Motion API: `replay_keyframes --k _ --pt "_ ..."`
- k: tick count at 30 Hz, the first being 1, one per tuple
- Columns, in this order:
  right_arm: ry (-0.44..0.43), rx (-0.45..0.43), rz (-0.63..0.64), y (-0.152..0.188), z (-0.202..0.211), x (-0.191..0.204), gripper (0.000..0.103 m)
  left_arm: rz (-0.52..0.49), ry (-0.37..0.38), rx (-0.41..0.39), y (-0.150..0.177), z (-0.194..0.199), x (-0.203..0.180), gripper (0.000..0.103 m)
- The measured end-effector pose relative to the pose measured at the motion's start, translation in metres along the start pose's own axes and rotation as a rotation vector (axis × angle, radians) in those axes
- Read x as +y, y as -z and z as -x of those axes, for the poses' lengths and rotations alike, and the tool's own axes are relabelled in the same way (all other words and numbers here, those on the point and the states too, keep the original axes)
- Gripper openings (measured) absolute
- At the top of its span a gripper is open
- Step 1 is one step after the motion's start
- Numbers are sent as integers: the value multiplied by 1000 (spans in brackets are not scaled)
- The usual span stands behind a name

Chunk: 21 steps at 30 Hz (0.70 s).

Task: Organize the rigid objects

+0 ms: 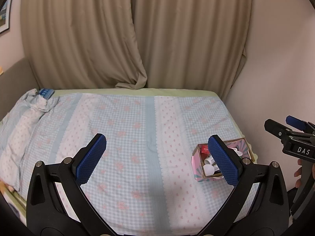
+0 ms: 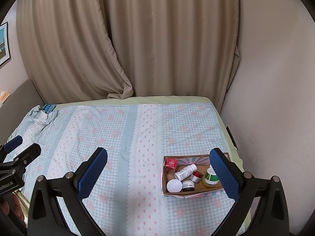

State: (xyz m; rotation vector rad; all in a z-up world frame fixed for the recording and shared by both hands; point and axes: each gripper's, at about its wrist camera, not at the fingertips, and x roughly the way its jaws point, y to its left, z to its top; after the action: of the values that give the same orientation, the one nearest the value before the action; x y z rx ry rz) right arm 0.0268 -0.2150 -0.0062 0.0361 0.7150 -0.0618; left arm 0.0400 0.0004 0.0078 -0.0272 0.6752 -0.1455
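Both the left gripper (image 1: 157, 160) and the right gripper (image 2: 158, 174) hover above the bed with blue-padded jaws spread wide, holding nothing. The shallow cardboard box with pink patterned sides (image 2: 198, 193) sits near the bed's right edge, holding a red cube (image 2: 170, 163), a white pill bottle (image 2: 185, 171), a green-labelled jar (image 2: 210, 178) and other small containers. No loose items show on the checked blue-and-pink bedspread (image 2: 118, 137), so the gathering looks essentially done.

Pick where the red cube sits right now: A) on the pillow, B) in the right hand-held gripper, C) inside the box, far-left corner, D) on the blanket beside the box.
C: the red cube lies inside the cardboard box, in its far-left corner, apart from both open hand-held grippers.
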Motion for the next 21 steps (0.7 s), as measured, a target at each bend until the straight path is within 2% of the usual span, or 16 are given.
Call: replay_keyframes --k 15,21 --pt "4 -8 -3 -3 -1 -1 103 9 8 -19 -3 0 -7 103" --pt "4 -10 -4 -2 -1 -1 103 -29 -58 -63 0 5 -15 103"
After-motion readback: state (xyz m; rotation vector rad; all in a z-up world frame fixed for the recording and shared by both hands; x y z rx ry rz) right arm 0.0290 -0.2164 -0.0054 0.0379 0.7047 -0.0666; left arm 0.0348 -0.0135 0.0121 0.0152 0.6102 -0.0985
